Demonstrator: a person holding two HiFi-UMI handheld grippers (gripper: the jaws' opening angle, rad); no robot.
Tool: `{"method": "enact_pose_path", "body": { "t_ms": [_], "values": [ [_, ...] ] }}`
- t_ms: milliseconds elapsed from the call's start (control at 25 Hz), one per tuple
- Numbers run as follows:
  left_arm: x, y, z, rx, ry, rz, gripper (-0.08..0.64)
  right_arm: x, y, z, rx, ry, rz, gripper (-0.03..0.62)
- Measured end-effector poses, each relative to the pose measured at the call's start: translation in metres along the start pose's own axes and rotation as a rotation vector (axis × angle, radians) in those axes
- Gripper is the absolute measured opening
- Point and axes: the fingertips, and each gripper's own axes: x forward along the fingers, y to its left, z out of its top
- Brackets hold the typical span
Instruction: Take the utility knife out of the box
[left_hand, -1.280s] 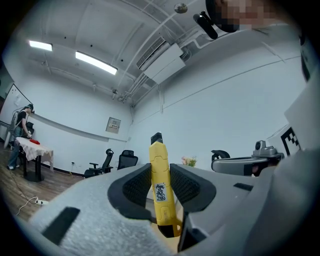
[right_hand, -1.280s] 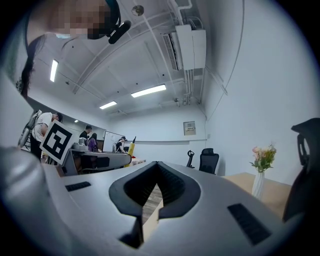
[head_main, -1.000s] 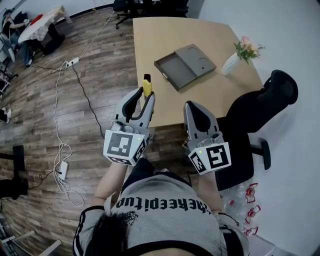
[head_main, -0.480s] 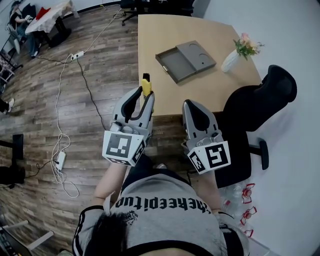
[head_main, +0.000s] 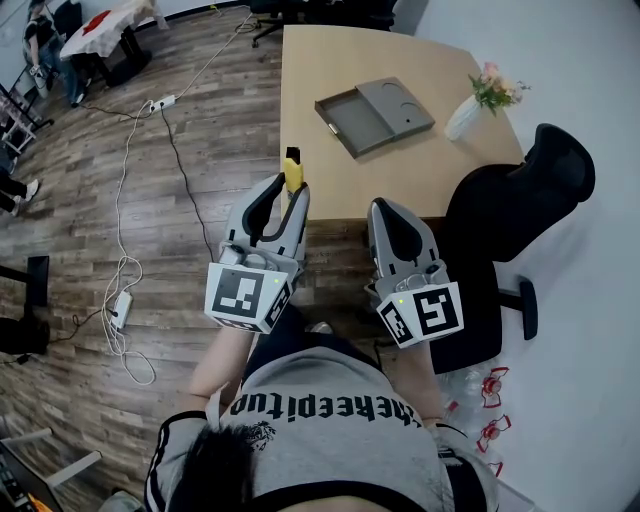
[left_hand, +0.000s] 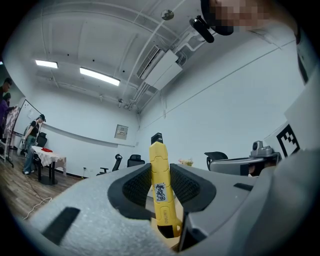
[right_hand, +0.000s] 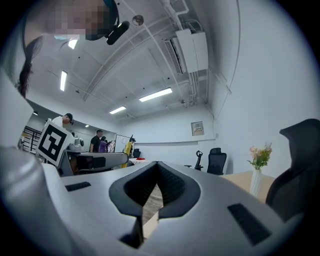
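Left gripper (head_main: 290, 196) pinches the knife (head_main: 294, 174), already out of the box (head_main: 352, 126) on the desk (head_main: 400, 175); right gripper (head_main: 384, 212) pressed together, empty.

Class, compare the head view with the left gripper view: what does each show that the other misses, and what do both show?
Head view only: the open box lying on the table, looking empty. Left gripper view only: the ceiling lights and the small label stuck on the knife. Both: the yellow knife clamped between the jaws of the left tool, its dark tip poking out past them.
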Motion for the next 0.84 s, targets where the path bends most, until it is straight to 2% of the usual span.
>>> {"method": "enact_pose_path", "body": {
  "t_ms": [840],
  "values": [
    [0.005,-0.01,0.007,0.003,-0.02,0.001,0.127,-0.006,-0.012,-0.002,0.011,-0.004,-0.009,0.006]
  ]
}}
